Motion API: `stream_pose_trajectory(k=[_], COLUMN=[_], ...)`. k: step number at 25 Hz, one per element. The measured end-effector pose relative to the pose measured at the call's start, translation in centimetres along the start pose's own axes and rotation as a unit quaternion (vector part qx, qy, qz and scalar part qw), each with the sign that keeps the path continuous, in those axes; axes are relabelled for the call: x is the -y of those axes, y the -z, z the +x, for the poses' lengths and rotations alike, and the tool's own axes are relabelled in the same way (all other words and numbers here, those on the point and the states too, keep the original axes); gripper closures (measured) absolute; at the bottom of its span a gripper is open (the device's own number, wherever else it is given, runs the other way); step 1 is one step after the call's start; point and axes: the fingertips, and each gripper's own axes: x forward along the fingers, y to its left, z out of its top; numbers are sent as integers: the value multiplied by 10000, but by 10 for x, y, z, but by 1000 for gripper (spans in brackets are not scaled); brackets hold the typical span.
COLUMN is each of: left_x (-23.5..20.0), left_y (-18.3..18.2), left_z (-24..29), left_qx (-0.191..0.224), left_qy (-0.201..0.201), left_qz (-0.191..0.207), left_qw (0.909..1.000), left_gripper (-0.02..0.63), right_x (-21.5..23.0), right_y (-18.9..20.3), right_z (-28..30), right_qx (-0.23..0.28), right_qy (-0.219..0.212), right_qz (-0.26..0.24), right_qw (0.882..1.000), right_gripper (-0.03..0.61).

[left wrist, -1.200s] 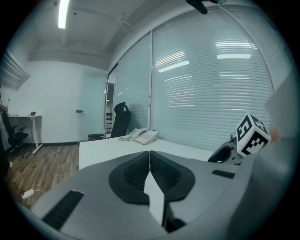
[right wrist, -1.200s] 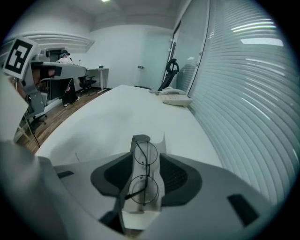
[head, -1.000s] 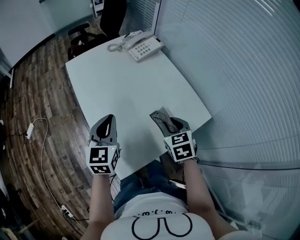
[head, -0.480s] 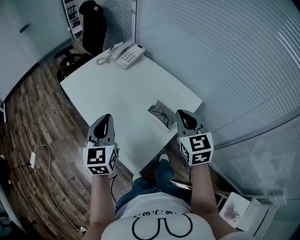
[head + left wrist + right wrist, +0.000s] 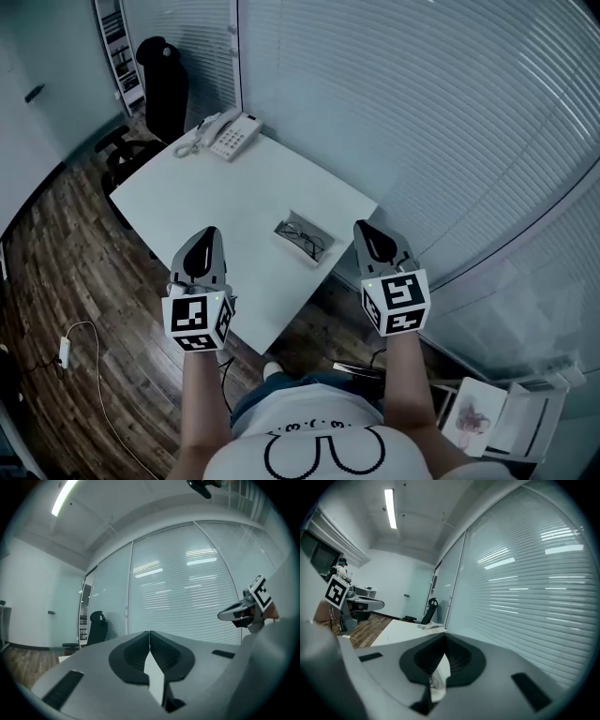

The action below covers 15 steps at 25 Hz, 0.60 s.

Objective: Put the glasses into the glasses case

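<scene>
The glasses (image 5: 306,240) lie inside the open, pale glasses case (image 5: 287,232) near the table's front right edge. Both grippers hang in the air well above the table and point level. My left gripper (image 5: 208,233) is to the left of the case, with its jaws shut on nothing (image 5: 150,633). My right gripper (image 5: 362,228) is to the right of the case, past the table edge, and is also shut and empty (image 5: 444,637). Each gripper shows in the other's view: the right gripper (image 5: 243,611) and the left gripper (image 5: 363,604).
The white table (image 5: 216,202) carries a desk phone (image 5: 223,137) at its far corner. A black office chair (image 5: 159,89) stands behind it. A blind-covered glass wall (image 5: 422,122) runs along the right. On the wooden floor are a cable with an adapter (image 5: 64,352) and papers (image 5: 483,412).
Both grippers have risen away from the table. The right gripper has left the case and moved right, with the glasses left inside it. The table now looks farther below.
</scene>
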Motion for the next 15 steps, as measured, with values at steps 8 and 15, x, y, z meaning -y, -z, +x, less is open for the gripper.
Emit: stream_pose_trajectory(k=[8, 15], left_x=[40, 70], left_y=[-44, -62], left_z=[-7, -18], left_qx=[319, 406], left_qy=[-39, 46], left_qz=[217, 439], left_qw=[9992, 9982], left_gripper=[597, 595], right_x=[36, 41], right_y=[-34, -37], right_z=[-59, -90], right_qx=[661, 967], right_qy=[-15, -148], right_qz=[298, 523], right_qw=[9974, 9938], right_gripper=[568, 568])
